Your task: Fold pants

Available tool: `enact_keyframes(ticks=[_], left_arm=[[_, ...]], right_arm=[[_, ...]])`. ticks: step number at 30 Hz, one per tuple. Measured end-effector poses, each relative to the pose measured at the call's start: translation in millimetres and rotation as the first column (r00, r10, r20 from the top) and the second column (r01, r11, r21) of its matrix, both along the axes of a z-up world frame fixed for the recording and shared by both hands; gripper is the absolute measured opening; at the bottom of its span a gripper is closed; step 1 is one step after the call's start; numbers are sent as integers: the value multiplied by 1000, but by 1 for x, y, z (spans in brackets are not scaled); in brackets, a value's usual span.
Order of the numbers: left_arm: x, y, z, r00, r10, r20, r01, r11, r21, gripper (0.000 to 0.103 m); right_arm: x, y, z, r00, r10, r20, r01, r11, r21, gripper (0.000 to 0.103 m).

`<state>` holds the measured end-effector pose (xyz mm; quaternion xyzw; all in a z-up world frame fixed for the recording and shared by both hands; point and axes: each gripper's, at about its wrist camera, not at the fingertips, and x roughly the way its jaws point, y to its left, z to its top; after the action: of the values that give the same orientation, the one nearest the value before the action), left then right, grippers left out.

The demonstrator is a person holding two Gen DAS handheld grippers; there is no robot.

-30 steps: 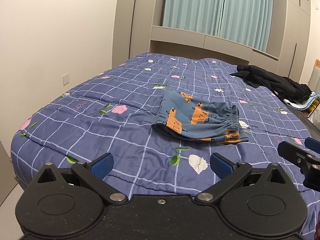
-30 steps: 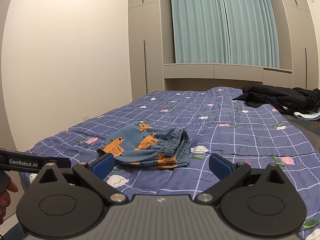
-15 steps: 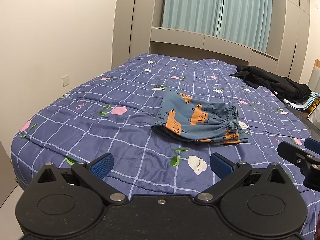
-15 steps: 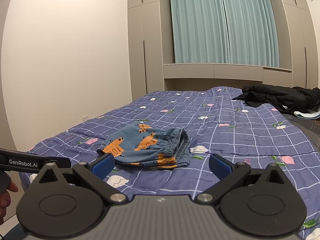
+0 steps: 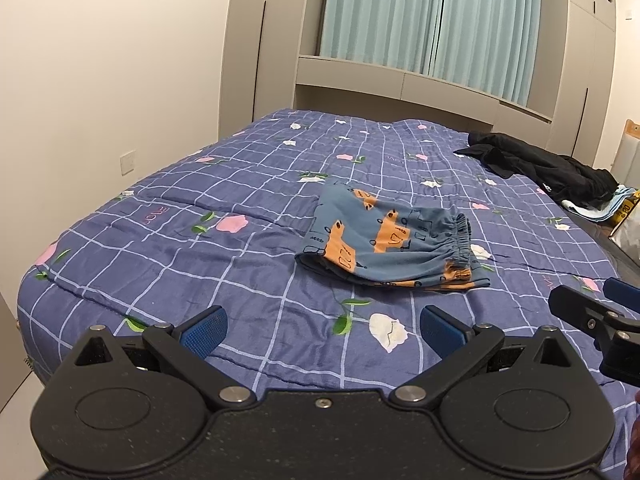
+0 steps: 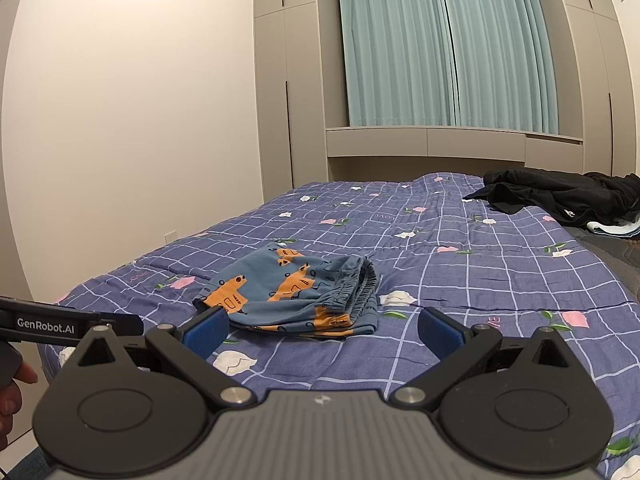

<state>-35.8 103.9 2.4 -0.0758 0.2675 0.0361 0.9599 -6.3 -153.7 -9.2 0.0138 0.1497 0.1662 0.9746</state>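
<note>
Small blue pants (image 5: 390,240) with orange truck prints lie folded in a compact stack on the bed, elastic waistband to the right. In the right wrist view the same pants (image 6: 296,292) lie just beyond the fingertips. My left gripper (image 5: 322,328) hovers open over the bed's near edge, short of the pants, with nothing between its blue pads. My right gripper (image 6: 322,330) is also open and empty, held low near the bed's front edge. The right gripper's body (image 5: 592,320) shows at the right edge of the left wrist view.
The bed carries a blue checked quilt (image 5: 224,248) with flower prints. A heap of black clothing (image 5: 540,166) lies at the far right of the bed, over light blue cloth. A wall runs along the left, cupboards and teal curtains at the back. A hand (image 6: 12,392) shows at lower left.
Both grippers have stayed nearly still, with only a slight drift of the views. The pants have not moved.
</note>
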Motion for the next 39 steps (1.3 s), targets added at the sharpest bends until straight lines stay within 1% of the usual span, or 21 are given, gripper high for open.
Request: enact_keyframes(ticks=[10, 13, 17, 21, 25, 39], left_arm=[[1, -2, 0, 1000, -11, -1, 11, 1000, 0, 102], [3, -4, 0, 1000, -20, -8, 20, 1000, 12, 102], [3, -8, -1, 1000, -22, 7, 21, 999, 42, 102], [4, -10, -1, 1000, -16, 10, 15, 998, 54, 102], [8, -10, -4, 1000, 0, -3, 0, 998, 58, 102], [21, -5, -17, 999, 2, -47, 0, 999, 49, 102]], right_arm=[[0, 0, 0, 1000, -1, 0, 1, 1000, 0, 103], [1, 0, -1, 1000, -2, -4, 2, 1000, -1, 103], [3, 0, -2, 1000, -4, -8, 4, 1000, -3, 103], [5, 0, -3, 1000, -7, -14, 7, 1000, -2, 103], [7, 0, -5, 1000, -8, -23, 8, 1000, 0, 103], [16, 3, -15, 998, -7, -61, 7, 1000, -7, 103]])
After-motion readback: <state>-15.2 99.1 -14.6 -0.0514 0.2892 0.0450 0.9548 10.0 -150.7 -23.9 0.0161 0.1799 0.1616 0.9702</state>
